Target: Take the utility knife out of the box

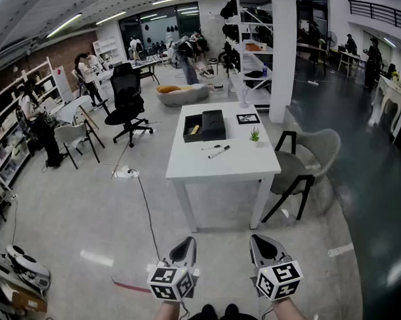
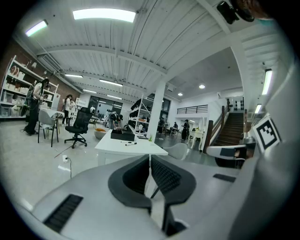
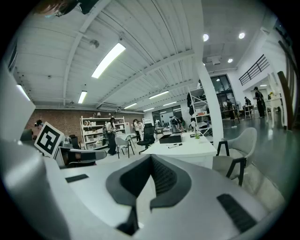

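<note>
Person is standing well apart from the white worktop (image 1: 223,167). Left hand-held gripper (image 1: 186,249) and right hand-held gripper (image 1: 262,249) are both clenched, pads meeting, gripping nothing, aiming toward the worktop. Black box (image 1: 205,127) is sitting open on the worktop's far side. A yellowish item inside, likely the utility knife (image 1: 195,129), is lying in its left part.

Risks:
- A floor cable (image 1: 146,210) is running beside the walk-in path and could snag a foot.
- Jaws arriving clenched would be shoving the box or knife instead of grasping.
- Pens (image 1: 219,151) lying just before the box are easy to sweep off.
</note>
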